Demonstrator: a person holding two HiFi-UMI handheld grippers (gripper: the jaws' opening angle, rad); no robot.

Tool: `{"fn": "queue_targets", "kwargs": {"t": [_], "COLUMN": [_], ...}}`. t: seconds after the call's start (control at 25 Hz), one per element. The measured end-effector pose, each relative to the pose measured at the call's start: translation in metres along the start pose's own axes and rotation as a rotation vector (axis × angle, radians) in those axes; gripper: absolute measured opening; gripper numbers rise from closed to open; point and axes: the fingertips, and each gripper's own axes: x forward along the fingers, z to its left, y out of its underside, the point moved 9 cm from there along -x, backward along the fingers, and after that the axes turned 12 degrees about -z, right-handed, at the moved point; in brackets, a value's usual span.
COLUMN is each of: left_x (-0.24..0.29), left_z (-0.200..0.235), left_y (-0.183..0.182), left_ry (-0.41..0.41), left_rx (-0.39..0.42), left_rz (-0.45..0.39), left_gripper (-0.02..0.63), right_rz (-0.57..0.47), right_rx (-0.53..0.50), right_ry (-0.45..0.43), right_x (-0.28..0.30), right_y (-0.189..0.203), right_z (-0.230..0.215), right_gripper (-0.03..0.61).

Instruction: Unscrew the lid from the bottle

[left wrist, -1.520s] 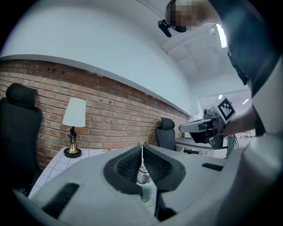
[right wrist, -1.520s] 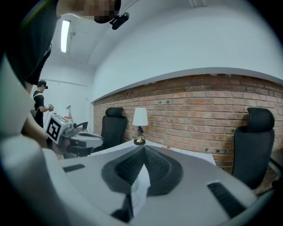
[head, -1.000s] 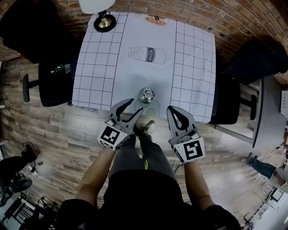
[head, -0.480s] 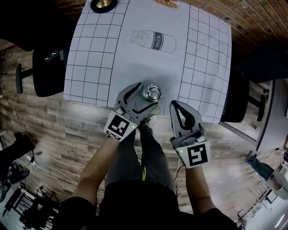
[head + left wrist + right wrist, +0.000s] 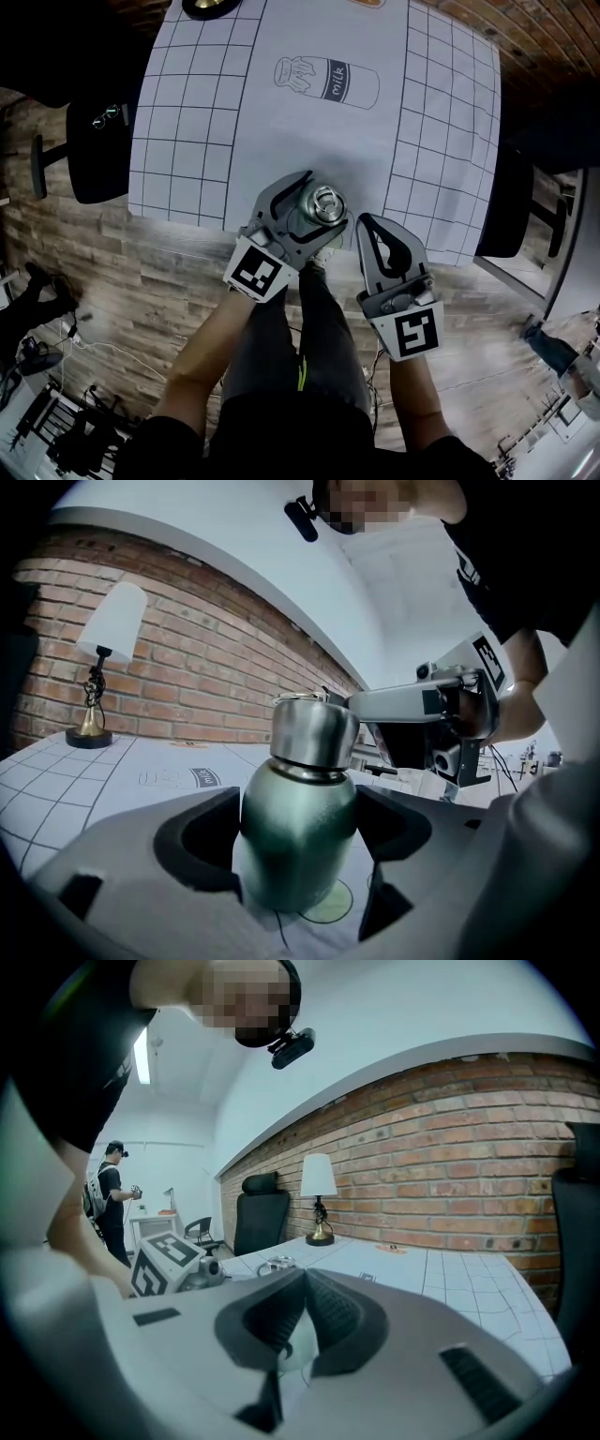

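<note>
Green bottle [image 5: 298, 841] upright inside your left gripper [image 5: 323, 204]
Jaws just opened, seemingly not touching; clenched right gripper [image 5: 371, 225] waits just right of the lid [image 5: 314, 728].

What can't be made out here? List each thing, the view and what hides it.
- Head view: the green metal bottle body, under its silver lid and the left gripper, whose jaws have just been opening around it.
- Head view: brass lamp base, cut off by the top edge.
</note>
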Motion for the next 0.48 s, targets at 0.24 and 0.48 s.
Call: {"fn": "queue_targets", "kwargs": {"t": [0.24, 0.48], "left_x": [0.0017, 0.0011], "left_z": [0.0011, 0.0016], "left_y": [0.0004, 0.0003], "left_ry": [0.009, 0.012], "left_rx": [0.027, 0.032], "left_rz": [-0.009, -0.011], "left_gripper": [0.364, 0.364], "right_rz": [-0.007, -0.039], "right_rx": [0.005, 0.03], "right_ry": [-0.019, -0.055], "right_x": [0.005, 0.0092], "right_y": [0.0057, 0.0084], "right_z": [-0.0024, 0.0012], "right_gripper": [0.015, 0.078]}}
